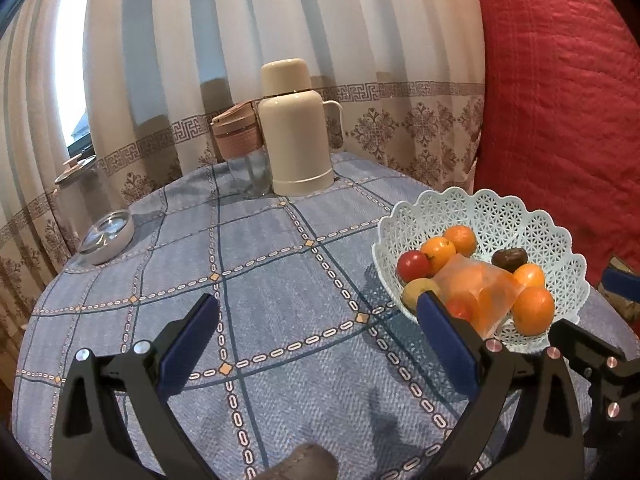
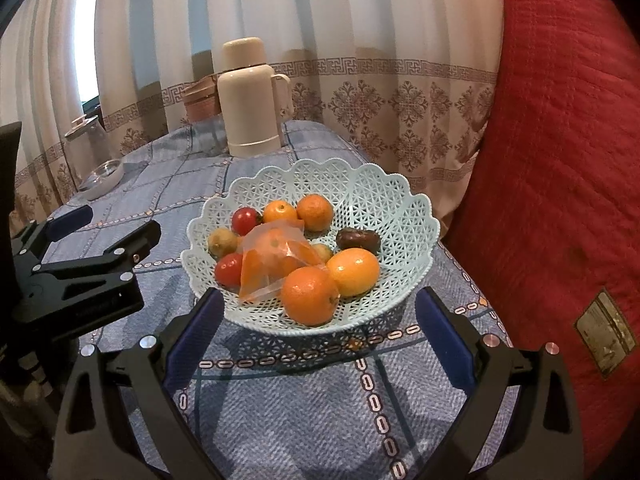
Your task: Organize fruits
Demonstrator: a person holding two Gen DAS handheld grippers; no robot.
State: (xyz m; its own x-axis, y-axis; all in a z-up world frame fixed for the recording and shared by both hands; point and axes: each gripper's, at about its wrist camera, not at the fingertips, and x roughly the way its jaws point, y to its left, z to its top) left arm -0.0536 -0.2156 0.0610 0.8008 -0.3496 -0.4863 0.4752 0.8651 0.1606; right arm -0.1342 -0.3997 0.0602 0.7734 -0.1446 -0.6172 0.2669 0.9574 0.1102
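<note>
Fruit-filled basket (image 1: 552,236) beside open left claw (image 1: 316,320)

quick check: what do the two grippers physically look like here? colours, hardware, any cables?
Both match: the left gripper and the right gripper have matte black angular frames with triangular cut-outs, silver round fasteners at the joints, and flat blue pads lining the fingers. No cables, markings or sleeves show in either view.

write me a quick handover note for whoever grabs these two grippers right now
Left gripper: open, empty, above the tablecloth left of the basket.
Right gripper: open, empty, facing the basket's near rim.
Basket holds the oranges, including the nearest orange, red fruits, a dark fruit and a clear plastic bag of orange pieces lying on top.
Done: nothing is gripped and no fruit lies outside the basket.
Left: probably deal with the bag first, then sort the fruit.
</note>
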